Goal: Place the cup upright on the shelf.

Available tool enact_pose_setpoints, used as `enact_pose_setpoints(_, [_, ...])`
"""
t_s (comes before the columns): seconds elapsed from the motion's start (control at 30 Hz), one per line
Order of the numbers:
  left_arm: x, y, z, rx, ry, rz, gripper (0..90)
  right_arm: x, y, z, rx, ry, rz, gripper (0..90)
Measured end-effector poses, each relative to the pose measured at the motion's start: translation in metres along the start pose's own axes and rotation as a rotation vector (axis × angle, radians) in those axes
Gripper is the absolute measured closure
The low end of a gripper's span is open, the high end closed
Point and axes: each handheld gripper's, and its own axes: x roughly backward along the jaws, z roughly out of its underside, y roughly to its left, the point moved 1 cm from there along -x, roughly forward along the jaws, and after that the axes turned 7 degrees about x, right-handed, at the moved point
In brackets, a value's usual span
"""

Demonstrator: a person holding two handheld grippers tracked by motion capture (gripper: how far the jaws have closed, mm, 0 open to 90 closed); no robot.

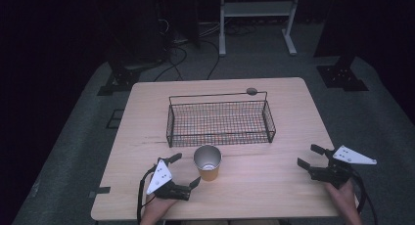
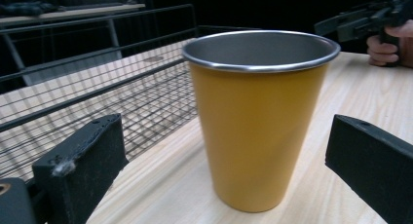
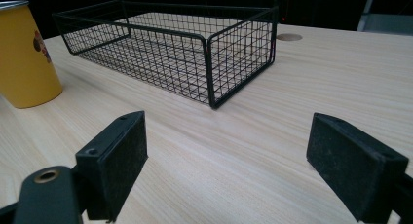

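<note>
A yellow metal cup point(image 1: 208, 164) stands upright on the wooden table, just in front of a black wire basket point(image 1: 221, 121). My left gripper point(image 1: 185, 170) is open, its jaws spread to either side of the cup point(image 2: 258, 117) without touching it. At the table's right edge my right gripper point(image 1: 309, 156) is held open above bare wood with nothing between its jaws. The right gripper view has the cup point(image 3: 24, 56) at far left and the basket point(image 3: 180, 44) ahead.
The wooden table point(image 1: 279, 186) has bare room in front of and to the right of the cup. A round grommet point(image 1: 251, 91) sits behind the basket. Cables and a white frame stand on the floor beyond the table.
</note>
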Motion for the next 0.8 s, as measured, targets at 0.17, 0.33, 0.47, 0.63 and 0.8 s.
enact_pose_setpoints(0.17, [-0.005, -0.003, -0.001, -0.001, 0.009, 0.027, 0.5, 0.000, 0.000, 0.000, 0.000, 0.000, 0.000, 13.9])
enact_pose_setpoints(0.33, [-0.009, -0.005, -0.001, 0.008, 0.013, 0.044, 0.5, 0.000, 0.000, 0.000, 0.000, 0.001, -0.002, 13.9])
enact_pose_setpoints(0.47, [-0.014, -0.008, -0.002, -0.001, 0.028, 0.061, 0.4, 0.000, 0.000, 0.000, 0.000, 0.001, -0.002, 13.9])
enact_pose_setpoints(0.63, [-0.023, -0.009, -0.004, 0.002, 0.047, 0.072, 0.5, -0.001, 0.000, 0.000, 0.001, 0.002, -0.002, 13.9])
enact_pose_setpoints(0.8, [-0.029, -0.008, -0.004, 0.005, 0.058, 0.071, 0.5, -0.001, 0.000, 0.000, 0.001, 0.002, -0.002, 13.9])
